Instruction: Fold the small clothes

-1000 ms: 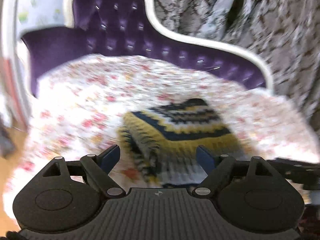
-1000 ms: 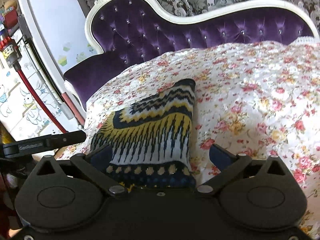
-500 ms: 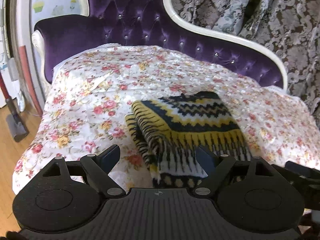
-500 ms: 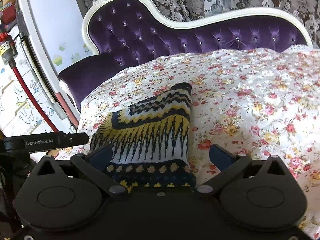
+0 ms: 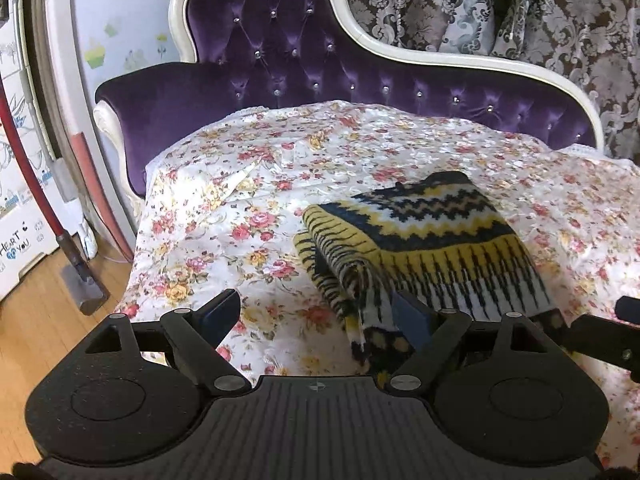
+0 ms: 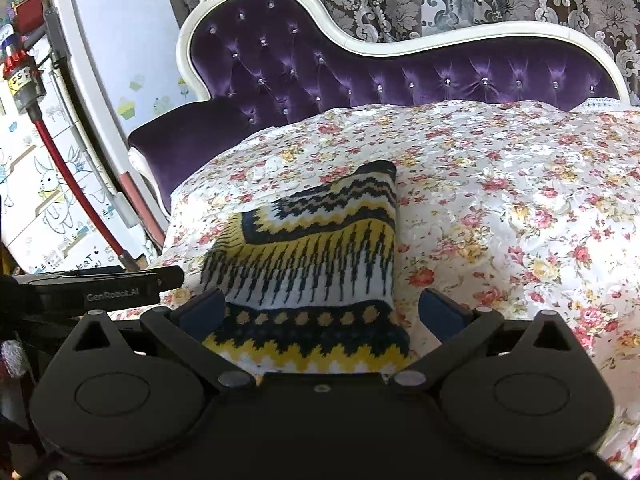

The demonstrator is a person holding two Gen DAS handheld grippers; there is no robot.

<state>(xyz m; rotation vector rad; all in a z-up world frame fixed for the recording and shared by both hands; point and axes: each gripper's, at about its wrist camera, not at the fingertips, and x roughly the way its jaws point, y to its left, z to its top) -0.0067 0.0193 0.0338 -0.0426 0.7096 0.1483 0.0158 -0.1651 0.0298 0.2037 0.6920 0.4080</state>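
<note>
Left gripper (image 5: 316,314): fingers spread wide, holding nothing; its right finger (image 5: 412,316) sits at the sweater's near left corner.
Right gripper (image 6: 320,310): fingers wide apart, empty, straddling the near hem.
Sweater (image 6: 316,256): knitted, yellow, navy and white, lying folded into a compact stack on the floral cover (image 6: 520,200), toward its near left part.
Step in hand: judged the close of the fold, both grippers free of the cloth.
Next move: probably tidy the loose left layers (image 5: 340,268), or leave the bundle.
Far: purple tufted sofa back (image 5: 280,60), patterned curtain (image 5: 520,12).
</note>
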